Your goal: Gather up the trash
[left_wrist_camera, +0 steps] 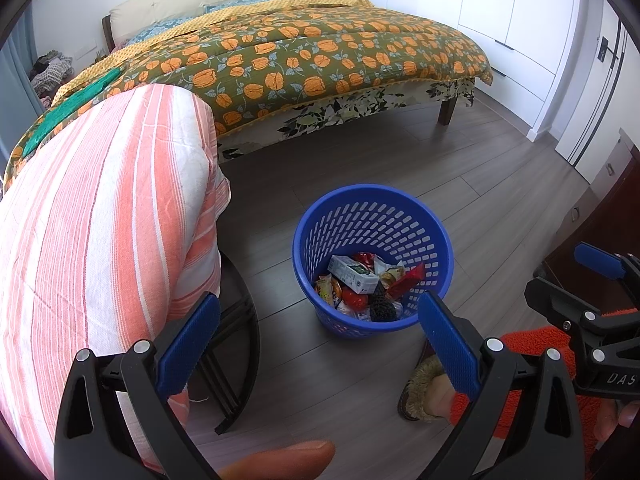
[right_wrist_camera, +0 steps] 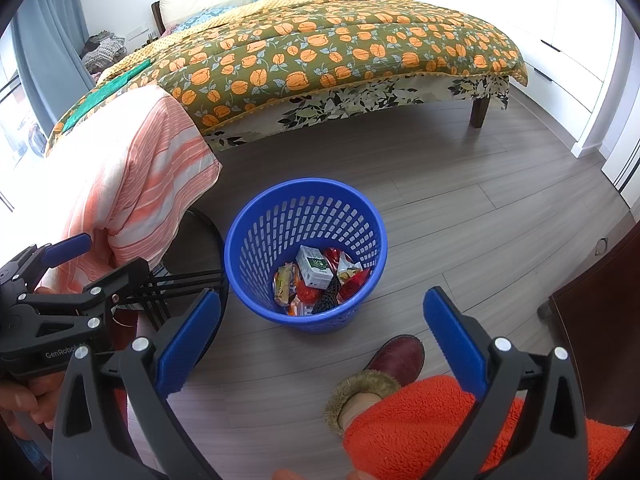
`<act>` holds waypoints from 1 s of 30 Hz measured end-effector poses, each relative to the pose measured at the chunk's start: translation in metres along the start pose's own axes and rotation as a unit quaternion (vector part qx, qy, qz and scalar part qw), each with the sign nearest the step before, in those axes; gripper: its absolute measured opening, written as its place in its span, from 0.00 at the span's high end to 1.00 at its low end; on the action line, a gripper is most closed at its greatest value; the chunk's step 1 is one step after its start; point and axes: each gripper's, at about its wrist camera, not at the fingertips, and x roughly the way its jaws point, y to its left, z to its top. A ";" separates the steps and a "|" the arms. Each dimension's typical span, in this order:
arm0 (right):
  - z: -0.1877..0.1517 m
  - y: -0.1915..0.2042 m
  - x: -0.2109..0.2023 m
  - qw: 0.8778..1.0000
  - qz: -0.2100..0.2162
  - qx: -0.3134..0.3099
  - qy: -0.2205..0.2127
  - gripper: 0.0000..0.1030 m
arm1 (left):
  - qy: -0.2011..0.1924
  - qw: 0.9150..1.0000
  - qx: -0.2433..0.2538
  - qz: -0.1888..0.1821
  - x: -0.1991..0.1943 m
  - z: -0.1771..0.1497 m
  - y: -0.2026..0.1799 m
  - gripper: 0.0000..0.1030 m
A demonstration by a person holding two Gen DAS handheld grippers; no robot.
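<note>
In the left wrist view, the white letters "DAS" stand on the black body of the right gripper (left_wrist_camera: 600,284) at the right edge, and the word is cut off by the frame. In the right wrist view, "GenRobot" is printed in white on the black body of the left gripper (right_wrist_camera: 76,258). The small carton (right_wrist_camera: 314,267) in the blue basket (right_wrist_camera: 256,216) has print, but it is too small to read.

A perforated blue plastic wastebasket (right_wrist_camera: 306,256) is being shown on matt grey wood-look floor planks (right_wrist_camera: 480,216). Glossy foil wrappers (right_wrist_camera: 352,276) and a paper carton (right_wrist_camera: 314,268) are being held inside it. Striped woven cloth (left_wrist_camera: 100,220) is being draped nearby, beside a quilted floral bedspread (left_wrist_camera: 320,52). Ribbed blue pads (left_wrist_camera: 448,344) are being carried on matt black plastic gripper arms, and fuzzy orange fleece (right_wrist_camera: 420,428) is being worn.
</note>
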 end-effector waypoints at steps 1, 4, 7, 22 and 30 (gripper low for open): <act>0.000 0.000 0.000 1.000 0.000 0.000 0.000 0.04 | 0.000 1.000 0.000 0.000 0.000 0.000 0.000 0.05; 0.000 0.000 0.000 1.000 0.000 0.000 0.000 0.04 | 0.000 1.000 0.000 0.000 0.000 0.000 0.000 0.05; 0.000 0.000 0.000 1.000 0.000 0.000 0.000 0.04 | 0.000 1.000 0.000 -0.001 0.000 0.000 0.000 0.05; 0.001 -0.002 0.000 1.000 0.000 0.000 0.001 0.04 | -0.010 1.000 0.001 0.012 -0.004 -0.001 -0.003 0.05; -0.001 -0.001 0.001 1.000 0.000 0.002 0.001 0.04 | 0.002 1.000 -0.003 0.010 -0.002 0.002 -0.002 0.05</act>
